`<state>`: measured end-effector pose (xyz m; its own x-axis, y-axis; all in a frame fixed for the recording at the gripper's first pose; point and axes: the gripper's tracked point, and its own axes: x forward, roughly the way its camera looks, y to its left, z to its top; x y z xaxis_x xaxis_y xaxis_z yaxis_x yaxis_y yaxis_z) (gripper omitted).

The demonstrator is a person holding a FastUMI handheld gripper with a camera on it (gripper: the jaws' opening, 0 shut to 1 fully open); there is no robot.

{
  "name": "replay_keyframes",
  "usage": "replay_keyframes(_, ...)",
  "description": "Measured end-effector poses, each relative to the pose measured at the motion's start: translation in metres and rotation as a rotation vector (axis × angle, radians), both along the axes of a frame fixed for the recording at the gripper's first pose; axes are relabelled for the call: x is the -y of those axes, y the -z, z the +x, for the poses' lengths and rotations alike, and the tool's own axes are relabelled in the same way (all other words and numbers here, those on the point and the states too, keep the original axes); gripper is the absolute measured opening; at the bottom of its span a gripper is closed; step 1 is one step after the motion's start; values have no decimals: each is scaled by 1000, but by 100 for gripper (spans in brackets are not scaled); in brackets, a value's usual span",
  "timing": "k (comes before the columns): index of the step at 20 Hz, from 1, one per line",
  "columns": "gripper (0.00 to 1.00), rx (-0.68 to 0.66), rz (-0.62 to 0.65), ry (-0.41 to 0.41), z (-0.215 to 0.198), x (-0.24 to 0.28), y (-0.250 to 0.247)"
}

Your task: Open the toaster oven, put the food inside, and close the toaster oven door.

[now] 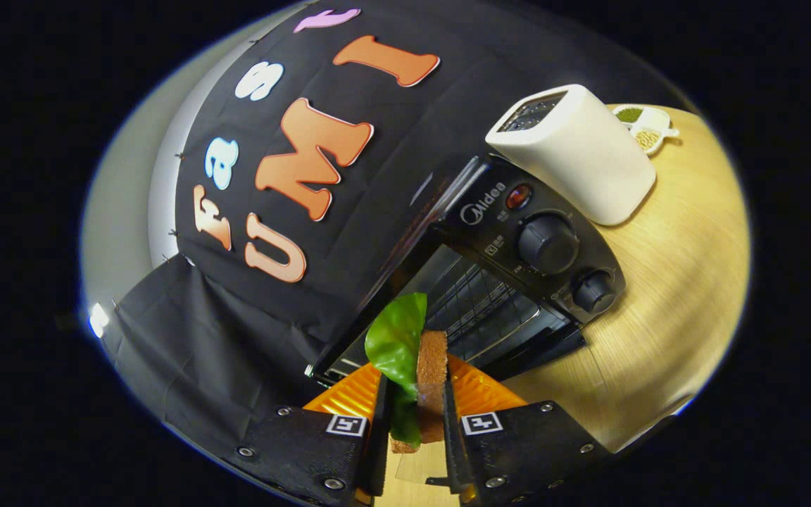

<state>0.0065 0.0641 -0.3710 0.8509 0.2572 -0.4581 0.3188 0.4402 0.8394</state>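
Tilted tool camera looks closely into toaster oven.

green leaf on brown bread, black toaster oven, white toaster, orange ribbed gripper pads.

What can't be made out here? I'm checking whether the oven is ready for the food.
- Toaster oven cavity floor, gripper view: hidden by the sandwich held in the gripper.
- Open door: partly covered by the orange fingers.
- Dial markings: too small.
- Small dish contents beyond the white toaster: too small.
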Motion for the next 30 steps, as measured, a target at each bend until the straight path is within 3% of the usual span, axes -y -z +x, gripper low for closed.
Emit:
replay_keyframes(4,34,47,66,103,15,-3,11)
replay_keyframes(11,34,52,77,197,46,-13,38)
replay_keyframes(20,35,33,-101,304,82,-2,61)
replay_keyframes(24,45,36,-322,260,77,2,67)
replay_keyframes(30,80,-27,-634,120,52,20,63)
